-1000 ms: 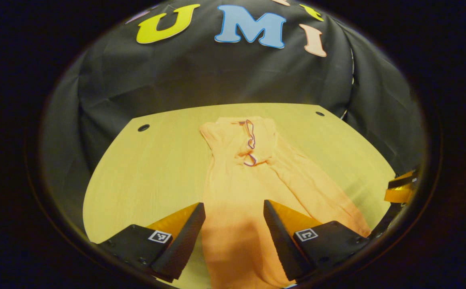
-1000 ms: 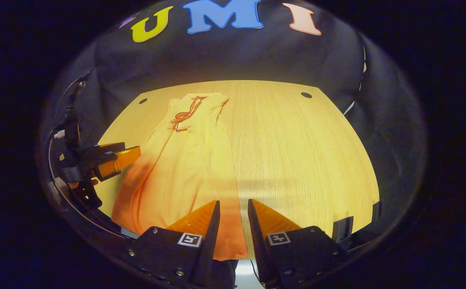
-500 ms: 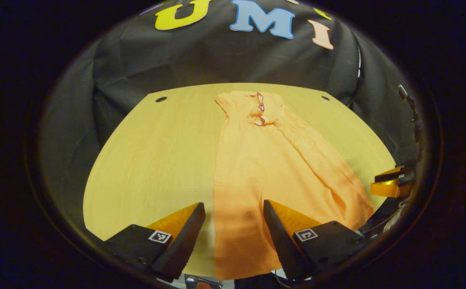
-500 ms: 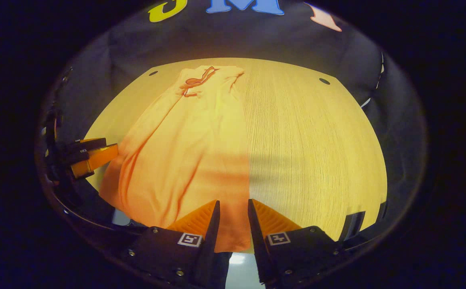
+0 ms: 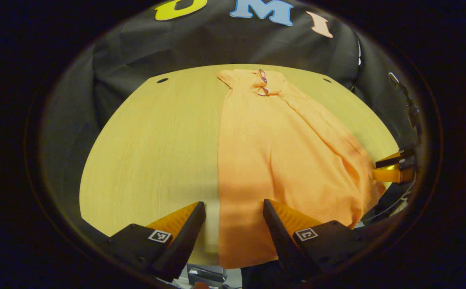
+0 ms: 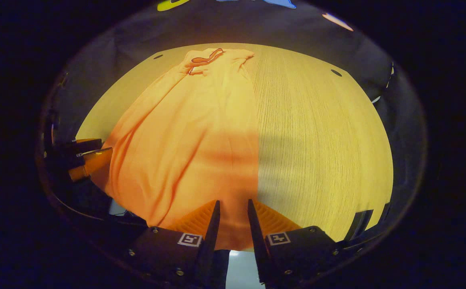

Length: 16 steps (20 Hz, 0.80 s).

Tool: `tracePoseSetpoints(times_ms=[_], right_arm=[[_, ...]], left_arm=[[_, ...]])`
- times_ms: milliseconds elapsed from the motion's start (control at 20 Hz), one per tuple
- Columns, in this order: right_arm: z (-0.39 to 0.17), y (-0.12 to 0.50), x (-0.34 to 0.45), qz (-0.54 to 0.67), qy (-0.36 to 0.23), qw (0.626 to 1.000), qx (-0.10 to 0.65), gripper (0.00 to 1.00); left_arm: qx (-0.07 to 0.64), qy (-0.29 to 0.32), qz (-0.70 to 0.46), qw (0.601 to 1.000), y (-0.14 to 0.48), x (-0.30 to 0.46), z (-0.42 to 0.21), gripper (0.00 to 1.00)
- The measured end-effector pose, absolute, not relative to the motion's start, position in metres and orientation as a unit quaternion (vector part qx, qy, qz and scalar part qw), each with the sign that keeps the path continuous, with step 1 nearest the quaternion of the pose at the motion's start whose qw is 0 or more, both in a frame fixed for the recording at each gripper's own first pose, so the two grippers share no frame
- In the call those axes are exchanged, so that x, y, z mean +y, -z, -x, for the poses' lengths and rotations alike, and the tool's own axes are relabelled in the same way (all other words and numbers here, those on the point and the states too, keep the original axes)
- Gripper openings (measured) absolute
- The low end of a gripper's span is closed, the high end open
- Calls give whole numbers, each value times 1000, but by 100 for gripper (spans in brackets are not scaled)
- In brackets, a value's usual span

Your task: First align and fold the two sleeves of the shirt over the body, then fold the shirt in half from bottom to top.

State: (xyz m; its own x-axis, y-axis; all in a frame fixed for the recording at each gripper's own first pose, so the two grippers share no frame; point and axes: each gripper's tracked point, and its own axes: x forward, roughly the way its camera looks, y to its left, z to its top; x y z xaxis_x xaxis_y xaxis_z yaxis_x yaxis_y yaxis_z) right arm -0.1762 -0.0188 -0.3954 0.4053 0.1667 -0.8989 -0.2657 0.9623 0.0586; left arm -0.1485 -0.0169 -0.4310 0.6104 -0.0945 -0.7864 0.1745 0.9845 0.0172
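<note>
Orange shirt (image 5: pixel 281 160) lies lengthwise on the wooden table (image 5: pixel 148 140), collar at the far end, hem at the near edge, sleeves folded in over the body (narrow long strip). My left gripper (image 5: pixel 234 218) hovers over the near left part of the hem, fingers spread wide, nothing between them. My right gripper (image 6: pixel 233 218) sits above the hem's right corner (image 6: pixel 237 237), fingers narrow, a small gap, cloth below them but I can't tell if they touch it. Left gripper also shows at left edge of right gripper view (image 6: pixel 84 160)
</note>
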Motion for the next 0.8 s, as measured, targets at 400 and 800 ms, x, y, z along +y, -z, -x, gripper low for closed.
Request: tracePoseSetpoints(times_ms=[400, 800], right_arm=[[174, 399, -18, 74, -142, 837, 524, 45], [174, 400, -16, 82, -146, 833, 528, 23]], left_arm=[[429, 73, -52, 899, 430, -21, 147, 95], [421, 103, -66, 899, 429, -37, 147, 65]])
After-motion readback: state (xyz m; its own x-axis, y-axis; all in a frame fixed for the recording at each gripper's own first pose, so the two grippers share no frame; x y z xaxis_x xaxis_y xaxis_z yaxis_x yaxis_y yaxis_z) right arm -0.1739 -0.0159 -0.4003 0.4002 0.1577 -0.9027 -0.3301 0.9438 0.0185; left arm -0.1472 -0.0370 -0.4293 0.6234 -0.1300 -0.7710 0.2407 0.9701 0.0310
